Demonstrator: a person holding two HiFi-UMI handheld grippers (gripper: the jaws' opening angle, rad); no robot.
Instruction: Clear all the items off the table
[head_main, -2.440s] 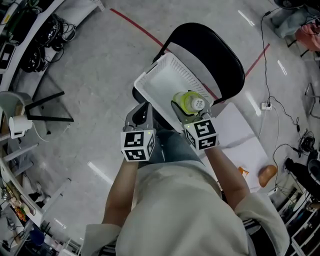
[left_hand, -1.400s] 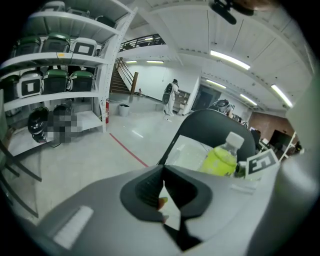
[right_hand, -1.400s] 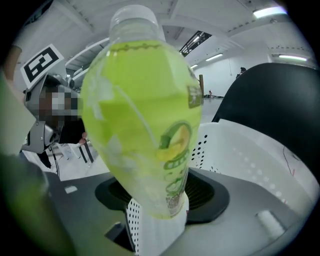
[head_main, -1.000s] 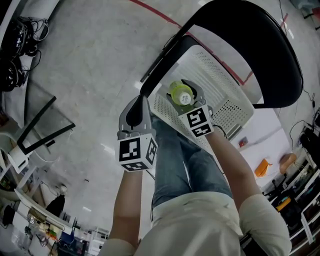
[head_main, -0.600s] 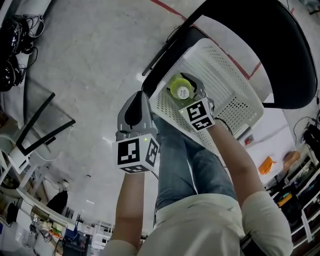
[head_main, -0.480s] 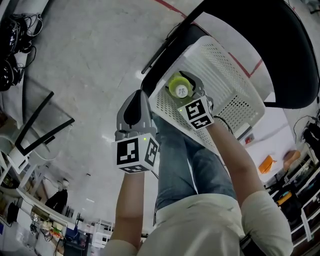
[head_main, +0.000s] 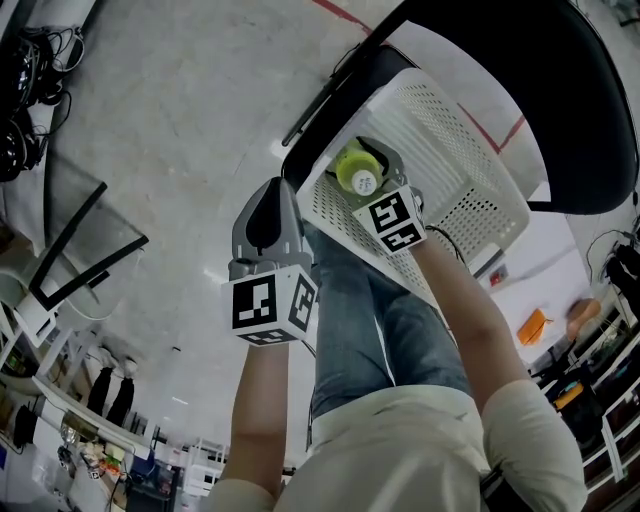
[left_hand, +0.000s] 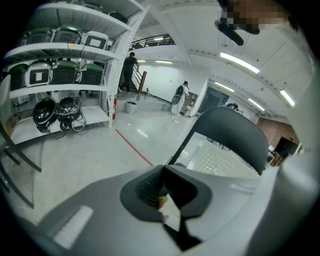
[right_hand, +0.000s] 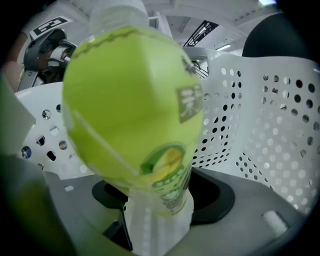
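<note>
Two grippers: the left gripper (head_main: 270, 196) had its jaws pressed together on nothing. The right gripper (head_main: 368, 160) had just been opening its jaws, which stood wide with the green tea bottle (right_hand: 132, 110) between them.
Bottle's place: inside the white perforated basket (head_main: 455, 165), by its near corner, cap toward the head camera.
Tipping risk: let go while leaning, the bottle could probably topple against the basket wall.
Snag risk: a jaw withdrawn crookedly might drag it over the rim.
Basket risk: a knock could shift it on the black chair (head_main: 560, 90).

Grey glossy floor (head_main: 180, 120), red line (left_hand: 134, 146); black chair (head_main: 560, 90); shelving (left_hand: 60, 48); ceiling strip lights (left_hand: 242, 62).
</note>
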